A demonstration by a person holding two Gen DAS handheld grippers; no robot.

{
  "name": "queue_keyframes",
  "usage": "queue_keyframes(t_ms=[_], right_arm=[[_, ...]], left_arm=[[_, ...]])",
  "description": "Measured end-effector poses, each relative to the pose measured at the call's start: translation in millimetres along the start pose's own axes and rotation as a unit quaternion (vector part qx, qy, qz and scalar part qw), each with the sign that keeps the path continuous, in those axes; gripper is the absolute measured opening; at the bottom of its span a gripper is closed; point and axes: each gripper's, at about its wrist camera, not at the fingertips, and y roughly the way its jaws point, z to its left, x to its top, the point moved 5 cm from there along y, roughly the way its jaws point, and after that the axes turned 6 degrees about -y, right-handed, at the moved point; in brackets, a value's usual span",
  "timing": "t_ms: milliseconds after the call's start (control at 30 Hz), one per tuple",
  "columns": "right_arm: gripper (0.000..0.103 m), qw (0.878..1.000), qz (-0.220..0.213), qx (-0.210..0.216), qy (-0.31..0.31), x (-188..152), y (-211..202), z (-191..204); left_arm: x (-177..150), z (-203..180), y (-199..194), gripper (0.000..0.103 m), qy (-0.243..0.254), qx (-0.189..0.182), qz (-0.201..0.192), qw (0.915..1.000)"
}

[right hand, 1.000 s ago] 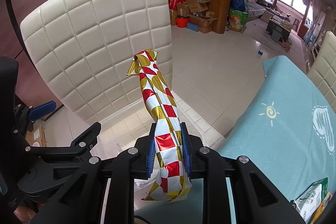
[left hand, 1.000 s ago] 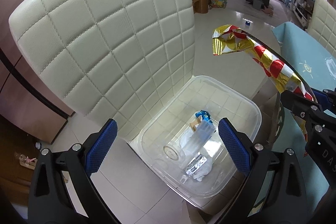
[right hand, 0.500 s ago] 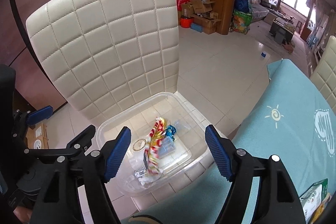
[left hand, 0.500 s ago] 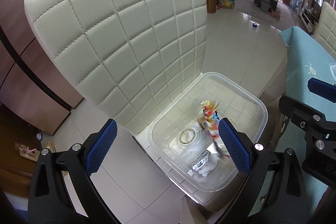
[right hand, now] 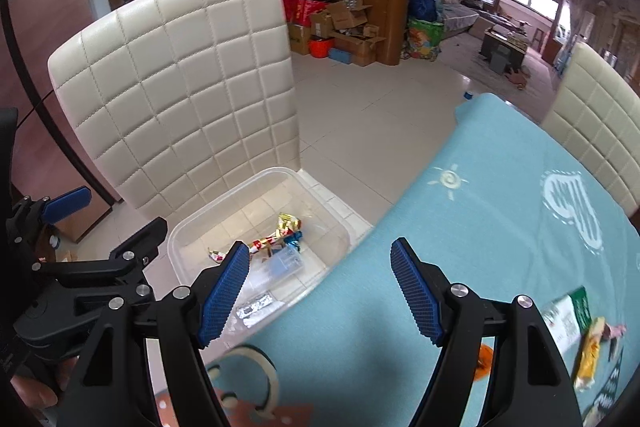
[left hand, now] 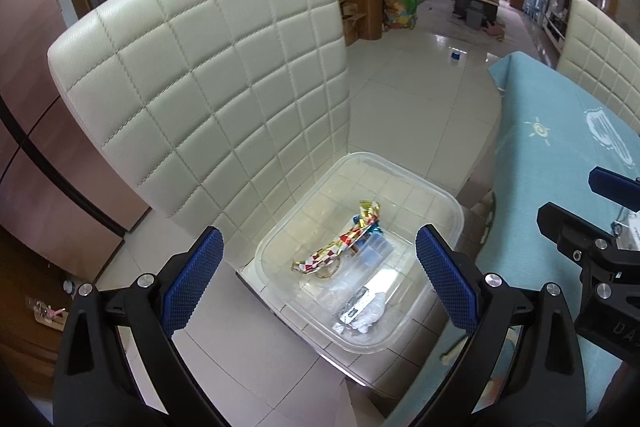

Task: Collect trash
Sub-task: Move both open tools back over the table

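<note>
The red-and-gold foil wrapper (left hand: pixel 338 247) lies in the clear plastic bin (left hand: pixel 456 211) on the chair seat. Light, crinkly and slippery, it is best pinched mid-length. The right tool (right hand: pixel 320 291) and left tool (left hand: pixel 320 279) both gape wide, holding nothing.

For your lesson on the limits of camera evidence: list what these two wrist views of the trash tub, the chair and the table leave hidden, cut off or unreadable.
- Right wrist view: the right gripper finger covers part of the clear tub.
- Same view: the snack packets at the blue table's edge are blurred; print unreadable.
- Left wrist view: the silver wrapper in the tub is too small to identify.
- Left wrist view: the left gripper hides the chair seat's front.
</note>
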Motion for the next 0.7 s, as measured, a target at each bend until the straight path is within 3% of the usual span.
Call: queue_keyframes(t_ms=[400, 700], right_arm=[[0.071, 0.993, -0.005, -0.08, 0.088, -67.0, -59.7, -85.7], [0.071, 0.974, 0.021, -0.14, 0.179, -144.7, -86.7, -164.2]], left_arm=[[-18.6, -91.8, -35.1, 0.096, 0.087, -0.06, -0.01, 0.9944], [-51.8, -191.3, -47.6, 0.097, 0.174, -0.111, 0.0, 0.9785]])
